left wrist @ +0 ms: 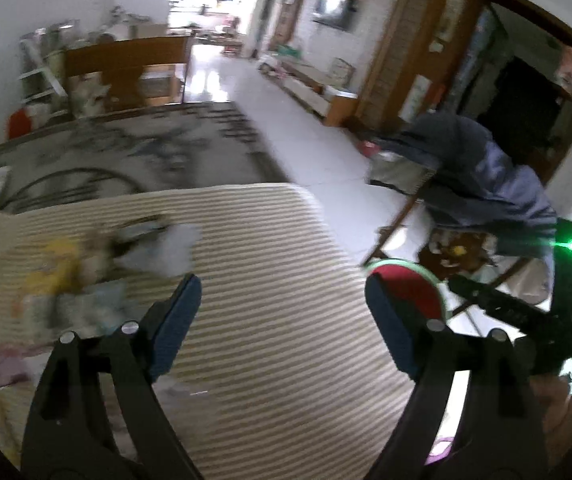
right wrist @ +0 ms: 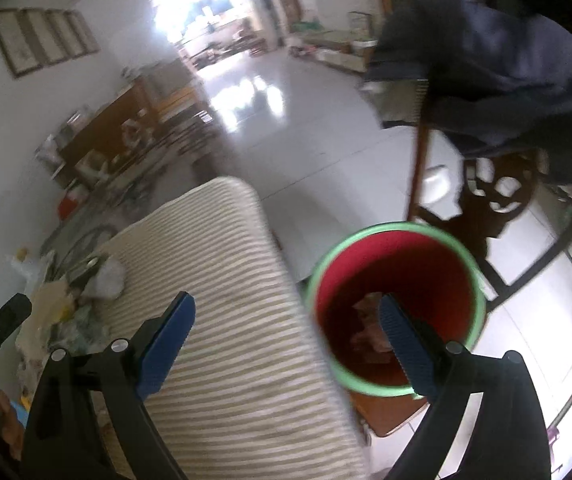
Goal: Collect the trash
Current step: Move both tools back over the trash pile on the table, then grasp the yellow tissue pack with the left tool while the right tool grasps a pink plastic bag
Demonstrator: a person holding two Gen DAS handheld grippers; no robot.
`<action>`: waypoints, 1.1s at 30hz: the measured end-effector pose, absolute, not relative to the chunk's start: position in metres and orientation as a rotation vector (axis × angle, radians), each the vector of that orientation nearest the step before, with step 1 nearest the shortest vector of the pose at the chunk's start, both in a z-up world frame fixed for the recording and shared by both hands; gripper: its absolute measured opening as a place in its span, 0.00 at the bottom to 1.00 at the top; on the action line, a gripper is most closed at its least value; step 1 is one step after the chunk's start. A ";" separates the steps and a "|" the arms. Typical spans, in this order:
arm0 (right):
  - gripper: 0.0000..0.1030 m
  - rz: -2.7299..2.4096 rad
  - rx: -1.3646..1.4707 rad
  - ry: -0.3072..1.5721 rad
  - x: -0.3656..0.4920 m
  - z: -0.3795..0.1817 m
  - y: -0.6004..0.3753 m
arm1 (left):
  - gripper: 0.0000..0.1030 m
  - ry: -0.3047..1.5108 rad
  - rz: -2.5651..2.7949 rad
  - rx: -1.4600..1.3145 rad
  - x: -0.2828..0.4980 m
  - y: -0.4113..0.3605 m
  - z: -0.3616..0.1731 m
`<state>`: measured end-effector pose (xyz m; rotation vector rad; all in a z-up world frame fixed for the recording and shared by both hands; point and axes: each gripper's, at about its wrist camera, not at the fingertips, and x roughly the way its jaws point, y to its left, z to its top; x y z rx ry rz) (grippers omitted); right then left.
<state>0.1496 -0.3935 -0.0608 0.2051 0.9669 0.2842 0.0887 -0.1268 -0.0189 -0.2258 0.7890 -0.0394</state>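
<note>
Both grippers, left gripper (left wrist: 281, 308) and right gripper (right wrist: 286, 320), are wide open and empty, right above the red bin (right wrist: 396, 308), probably for dropping trash (left wrist: 85, 272).

We see free striped bench (left wrist: 269, 264) at 12 o'clock; trash pile (left wrist: 85, 272) blocks 10 o'clock, bucket (right wrist: 394, 308) at 2.
</note>
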 end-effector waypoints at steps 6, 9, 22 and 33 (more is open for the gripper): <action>0.87 0.389 0.138 1.009 0.135 -0.068 -0.313 | 0.80 0.838 0.139 -0.240 0.040 -0.036 -0.035; 0.87 0.445 0.099 1.019 0.125 -0.069 -0.275 | 0.80 0.885 0.236 -0.261 0.006 0.013 -0.049; 0.87 0.617 -0.029 1.035 0.076 -0.075 -0.139 | 0.80 1.055 0.458 -0.320 -0.104 0.129 -0.105; 0.87 0.739 -0.236 0.981 0.048 -0.065 -0.073 | 0.42 1.154 0.380 -0.469 -0.095 0.152 -0.156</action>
